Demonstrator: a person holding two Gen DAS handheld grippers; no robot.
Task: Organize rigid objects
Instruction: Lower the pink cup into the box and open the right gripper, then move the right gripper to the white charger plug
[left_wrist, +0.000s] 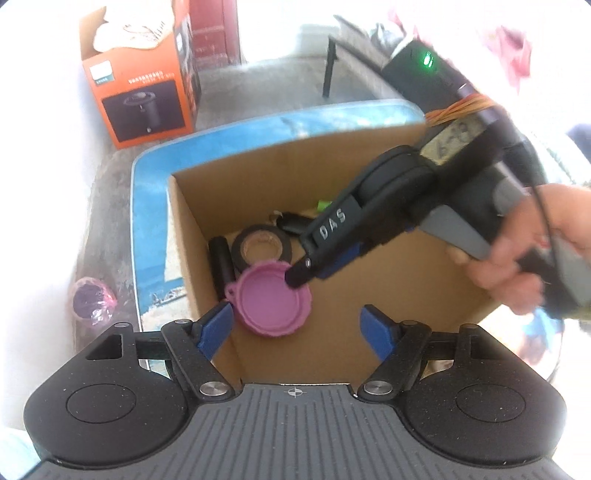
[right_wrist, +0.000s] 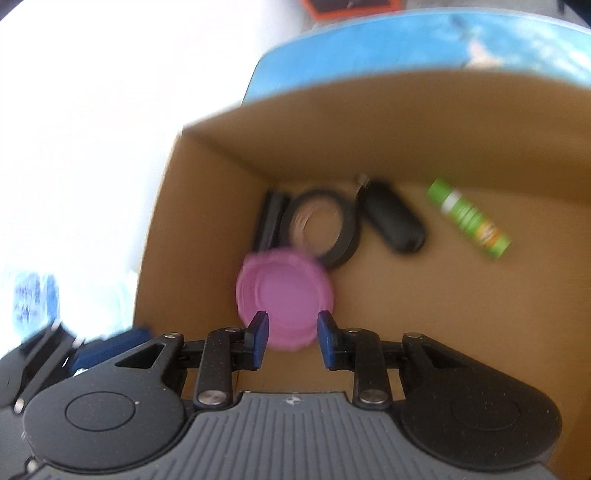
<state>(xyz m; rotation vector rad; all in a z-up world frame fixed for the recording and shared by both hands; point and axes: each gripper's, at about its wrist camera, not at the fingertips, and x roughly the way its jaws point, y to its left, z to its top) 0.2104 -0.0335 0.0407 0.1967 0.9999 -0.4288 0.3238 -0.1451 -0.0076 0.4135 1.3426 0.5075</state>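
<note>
A pink round lid (left_wrist: 271, 299) lies inside an open cardboard box (left_wrist: 192, 236), next to a black tape roll (left_wrist: 260, 247) and a black cylinder (left_wrist: 221, 264). My left gripper (left_wrist: 297, 326) is open and empty above the box's near edge. My right gripper (left_wrist: 306, 273) reaches into the box from the right, its tips just over the lid's edge. In the right wrist view the right gripper (right_wrist: 291, 334) is open, its blue pads either side of the lid (right_wrist: 284, 295) with gaps. The tape roll (right_wrist: 325, 229), a black key fob (right_wrist: 393, 221) and a green tube (right_wrist: 469, 218) lie beyond on the box (right_wrist: 207, 206) floor.
The box sits on a blue-rimmed surface (left_wrist: 155, 206). An orange product carton (left_wrist: 140, 74) stands on the floor behind left. A pink-wrapped dark object (left_wrist: 92, 297) lies on the floor at left. A dark table leg (left_wrist: 330, 66) stands at the back.
</note>
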